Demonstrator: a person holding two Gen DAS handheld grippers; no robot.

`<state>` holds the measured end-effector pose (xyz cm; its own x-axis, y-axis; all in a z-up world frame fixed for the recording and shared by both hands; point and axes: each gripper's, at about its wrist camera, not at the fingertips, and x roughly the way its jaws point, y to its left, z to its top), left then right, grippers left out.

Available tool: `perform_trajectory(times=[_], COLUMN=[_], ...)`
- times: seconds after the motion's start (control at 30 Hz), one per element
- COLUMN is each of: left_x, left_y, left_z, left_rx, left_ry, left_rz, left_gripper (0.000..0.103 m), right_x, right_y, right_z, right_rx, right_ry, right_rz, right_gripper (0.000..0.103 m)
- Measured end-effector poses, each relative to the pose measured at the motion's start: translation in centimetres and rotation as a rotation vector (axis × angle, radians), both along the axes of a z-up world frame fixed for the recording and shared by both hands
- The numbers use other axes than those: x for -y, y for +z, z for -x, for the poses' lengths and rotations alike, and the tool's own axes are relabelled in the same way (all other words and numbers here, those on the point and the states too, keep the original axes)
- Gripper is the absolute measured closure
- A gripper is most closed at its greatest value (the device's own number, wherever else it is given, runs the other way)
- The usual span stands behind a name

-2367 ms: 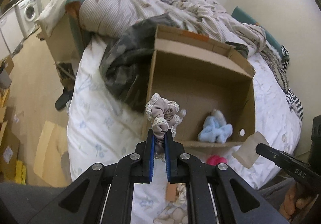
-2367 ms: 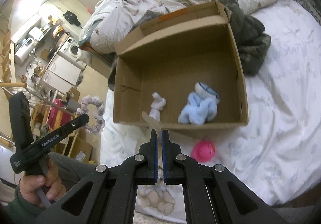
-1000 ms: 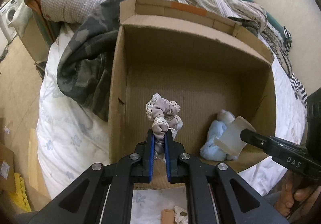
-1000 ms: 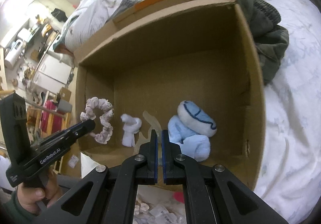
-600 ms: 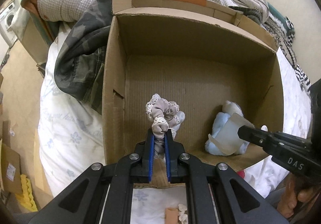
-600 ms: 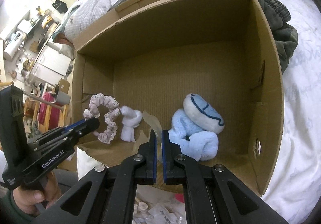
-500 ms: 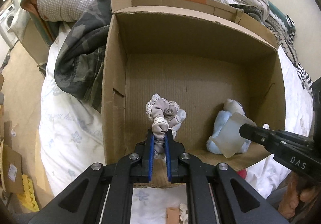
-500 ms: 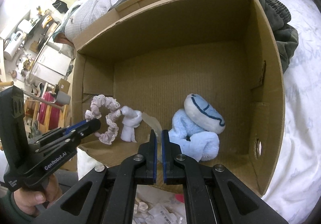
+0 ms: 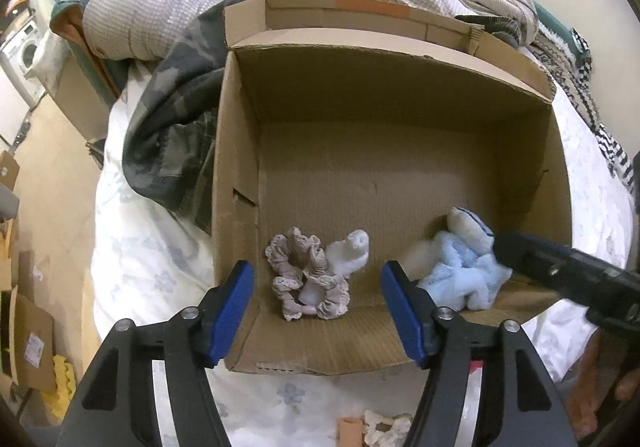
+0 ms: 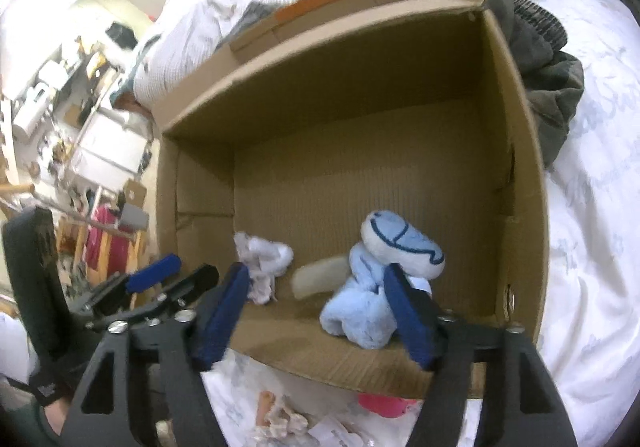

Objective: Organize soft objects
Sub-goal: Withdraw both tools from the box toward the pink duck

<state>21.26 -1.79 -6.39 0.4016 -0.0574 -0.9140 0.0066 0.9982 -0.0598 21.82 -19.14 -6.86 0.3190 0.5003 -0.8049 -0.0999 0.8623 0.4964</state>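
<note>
Inside the cardboard box [image 9: 240, 151] on the bed, we have just let go: our left claw [image 9: 316, 311] and right claw [image 10: 316, 315] now gape wide and empty. The scrunchie [image 9: 308, 279] and translucent pad [image 10: 320, 279] lie on the box floor, so both appear stowed.

Within the cardboard box [image 9: 400, 95], set on the bed [image 9: 132, 267], the scrunchie [image 9: 308, 281] is found at 7 o'clock, the sock [image 9: 352, 251] touching it, the plush toy [image 9: 464, 267] at 5 o'clock.
</note>
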Motion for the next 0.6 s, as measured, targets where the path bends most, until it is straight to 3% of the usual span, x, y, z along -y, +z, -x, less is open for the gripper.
perform_trajectory(times=[0.13, 0.6], left_x=[-0.3, -0.8], left_y=[0.1, 1.9], left_z=[0.0, 0.8], left_rx=[0.002, 0.054], left_ry=[0.017, 0.035], left_rz=[-0.010, 0.017], left_gripper=[0.040, 0.040], right_x=[0.5, 0.7], right_y=[0.4, 0.7], right_z=[-0.2, 0.0], right_rx=[0.015, 0.015], right_ry=[-0.035, -0.055], right_rz=[0.013, 0.018], right_gripper=[0.009, 0.009])
